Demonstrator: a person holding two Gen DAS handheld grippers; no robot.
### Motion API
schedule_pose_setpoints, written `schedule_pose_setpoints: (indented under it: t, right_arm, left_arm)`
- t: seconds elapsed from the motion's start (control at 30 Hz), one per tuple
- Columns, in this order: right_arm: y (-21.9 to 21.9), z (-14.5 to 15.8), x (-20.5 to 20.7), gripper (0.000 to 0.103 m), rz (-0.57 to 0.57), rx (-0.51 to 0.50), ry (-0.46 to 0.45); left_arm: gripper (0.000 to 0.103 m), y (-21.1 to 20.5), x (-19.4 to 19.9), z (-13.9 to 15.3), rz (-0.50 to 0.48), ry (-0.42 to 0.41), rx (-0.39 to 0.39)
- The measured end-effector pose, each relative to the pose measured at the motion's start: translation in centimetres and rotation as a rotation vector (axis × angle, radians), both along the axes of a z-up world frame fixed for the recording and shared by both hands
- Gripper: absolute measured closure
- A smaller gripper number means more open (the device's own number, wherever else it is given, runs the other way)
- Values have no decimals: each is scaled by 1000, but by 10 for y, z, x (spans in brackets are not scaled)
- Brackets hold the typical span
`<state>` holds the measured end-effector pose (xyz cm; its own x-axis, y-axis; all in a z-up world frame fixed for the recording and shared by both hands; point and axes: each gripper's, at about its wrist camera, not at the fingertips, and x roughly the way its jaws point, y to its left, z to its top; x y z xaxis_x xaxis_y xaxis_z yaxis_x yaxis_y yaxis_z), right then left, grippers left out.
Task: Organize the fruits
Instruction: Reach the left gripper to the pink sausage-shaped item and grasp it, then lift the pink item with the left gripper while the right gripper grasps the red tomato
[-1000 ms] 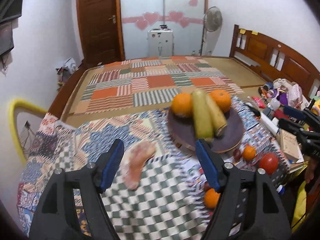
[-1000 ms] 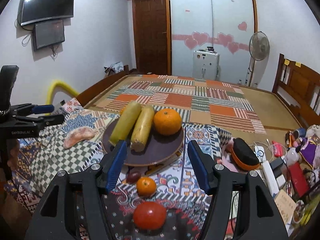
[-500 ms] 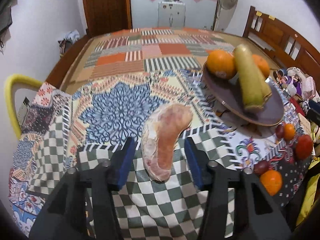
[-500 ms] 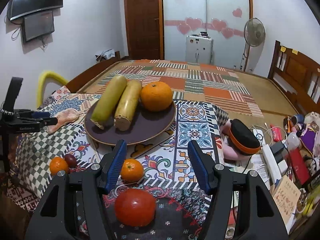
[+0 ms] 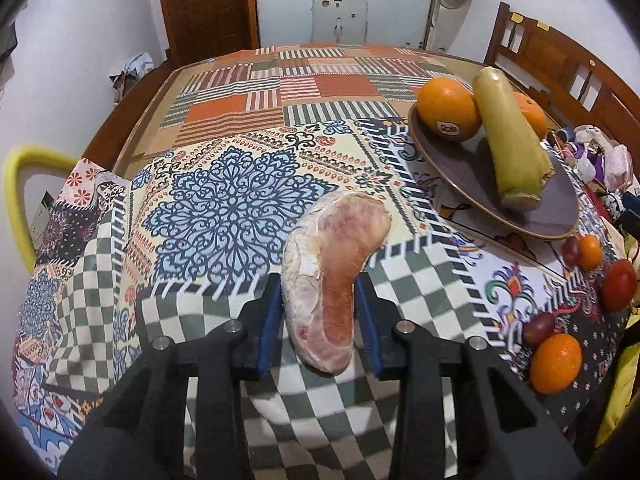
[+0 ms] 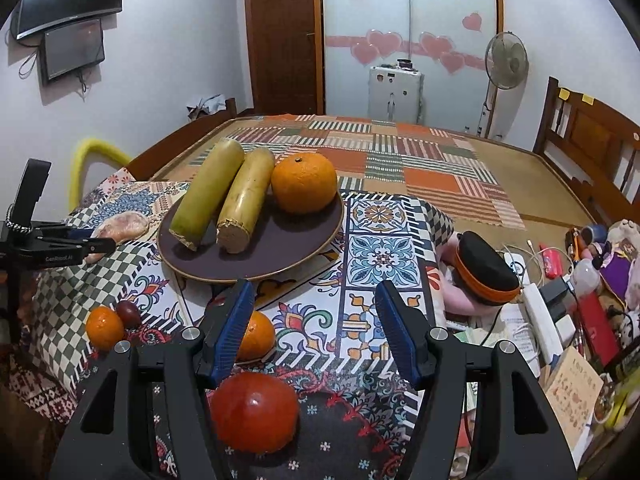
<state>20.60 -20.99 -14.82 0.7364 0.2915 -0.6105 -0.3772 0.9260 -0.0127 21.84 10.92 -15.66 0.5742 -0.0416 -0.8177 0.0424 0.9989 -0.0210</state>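
Left hand-held gripper [image 5: 319, 316] jaws closing around the pomelo segment [image 5: 330, 272] between them.

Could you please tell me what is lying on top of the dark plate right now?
The dark plate holds two long yellow-green stalks side by side and two oranges. In the right wrist view the stalks hide one orange, and the plate under the fruit is covered.

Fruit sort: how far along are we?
Done: two oranges and two yellow-green stalks sit on the brown plate. In hand: left gripper closing around the pink pomelo wedge. Left: tomato, small oranges and dark fruits on the cloth; right gripper open, empty.
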Motion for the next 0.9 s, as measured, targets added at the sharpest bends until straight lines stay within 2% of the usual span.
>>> schedule_pose_setpoints:
  t: [0.17,0.5,0.63,0.8,0.9]
  right_arm:
    - [-5,8,-14,43,4,3,-12]
    - [-5,11,-38,43,28,4,-21]
    - [-6,7,-42,43,27,-7,-17]
    - [-6,4,-47,43,36,-8,-9]
    - [-3,2,-50,43,46,-16,-7]
  left_arm:
    - [79,-8,-22,10,-18,1,-11]
    - [79,-26,-71,15,-52,53,-51]
    - [79,-30,-80,15,-58,62,-36]
    - [74,-28,-73,14,-61,83,-34]
    - [66,-31,-64,11,-82,94,-18]
